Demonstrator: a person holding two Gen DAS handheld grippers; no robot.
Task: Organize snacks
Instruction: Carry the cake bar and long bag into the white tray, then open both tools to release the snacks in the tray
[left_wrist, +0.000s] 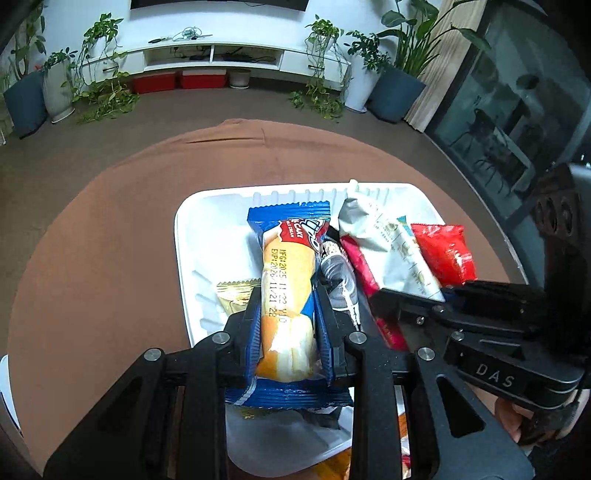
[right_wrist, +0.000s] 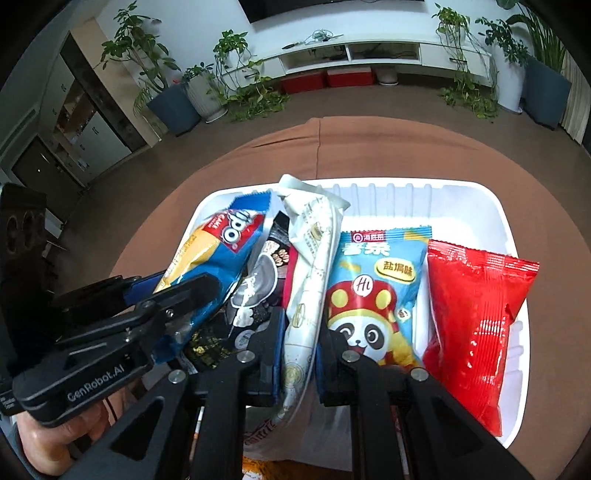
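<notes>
Mid-placement into white tray on brown table; red packet and panda packet lying flat at tray's right; left gripper clamped on blue cake packet, held over tray's left half; right gripper closed on white pouch, standing tilted mid-tray; next, probably: lower each flat into a free lane, then release.
</notes>
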